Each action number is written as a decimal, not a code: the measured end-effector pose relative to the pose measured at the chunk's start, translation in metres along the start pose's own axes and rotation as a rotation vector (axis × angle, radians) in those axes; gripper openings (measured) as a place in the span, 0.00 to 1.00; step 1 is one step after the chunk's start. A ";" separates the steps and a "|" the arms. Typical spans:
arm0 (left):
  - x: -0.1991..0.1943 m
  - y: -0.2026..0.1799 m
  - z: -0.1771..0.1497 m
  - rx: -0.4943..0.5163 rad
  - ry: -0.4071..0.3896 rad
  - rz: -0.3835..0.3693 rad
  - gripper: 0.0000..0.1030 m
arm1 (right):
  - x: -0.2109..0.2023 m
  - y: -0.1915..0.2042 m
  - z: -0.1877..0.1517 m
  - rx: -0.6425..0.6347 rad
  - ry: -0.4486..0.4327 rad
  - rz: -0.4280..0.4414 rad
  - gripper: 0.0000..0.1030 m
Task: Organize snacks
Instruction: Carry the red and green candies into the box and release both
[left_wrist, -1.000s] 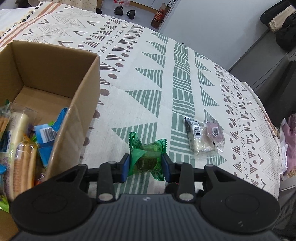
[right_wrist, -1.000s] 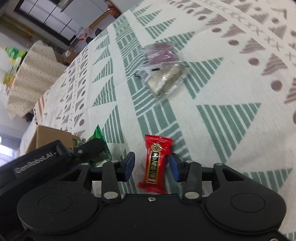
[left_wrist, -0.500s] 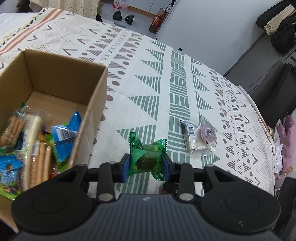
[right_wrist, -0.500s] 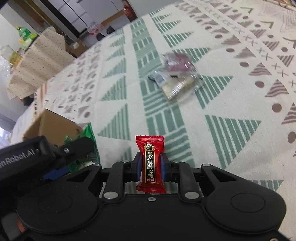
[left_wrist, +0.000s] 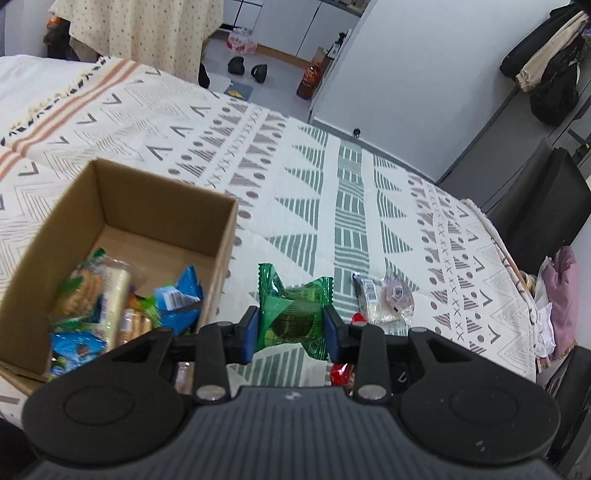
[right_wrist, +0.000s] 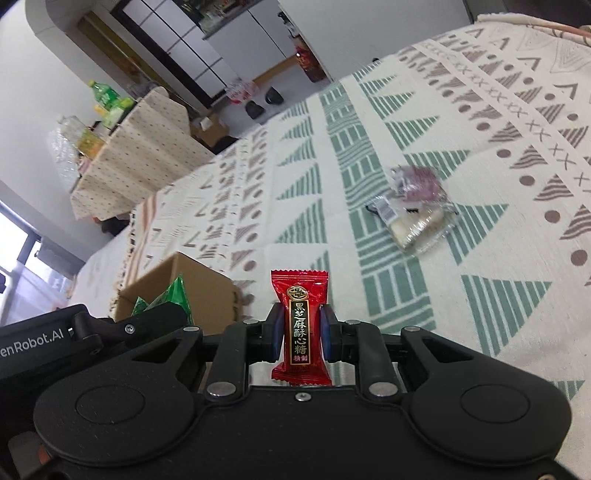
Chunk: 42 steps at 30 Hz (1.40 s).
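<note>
having just clamped my right gripper on the red candy while my left gripper grips the green snack, i've lifted both, cardboard box at ten o'clock.

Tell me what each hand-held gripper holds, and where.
Left hand-held gripper: green candy, by its middle. Right hand-held gripper: red candy, by its middle.
</note>
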<state>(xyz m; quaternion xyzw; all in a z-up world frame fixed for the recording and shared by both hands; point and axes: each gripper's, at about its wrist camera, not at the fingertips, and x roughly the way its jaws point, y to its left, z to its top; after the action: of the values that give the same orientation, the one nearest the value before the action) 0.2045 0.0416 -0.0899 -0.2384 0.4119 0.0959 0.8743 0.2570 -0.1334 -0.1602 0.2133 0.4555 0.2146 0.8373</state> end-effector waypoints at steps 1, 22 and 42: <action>-0.003 0.001 0.001 -0.002 -0.007 0.002 0.34 | -0.002 0.002 0.001 -0.007 -0.009 0.007 0.20; -0.051 0.066 0.023 -0.081 -0.105 0.071 0.34 | -0.005 0.048 -0.004 -0.104 -0.058 0.104 0.20; -0.036 0.130 0.042 -0.178 -0.090 0.079 0.35 | 0.021 0.099 -0.006 -0.129 -0.028 0.161 0.20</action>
<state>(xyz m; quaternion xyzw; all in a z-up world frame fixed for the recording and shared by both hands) 0.1621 0.1761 -0.0832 -0.2939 0.3711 0.1773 0.8628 0.2460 -0.0398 -0.1221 0.1977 0.4106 0.3069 0.8356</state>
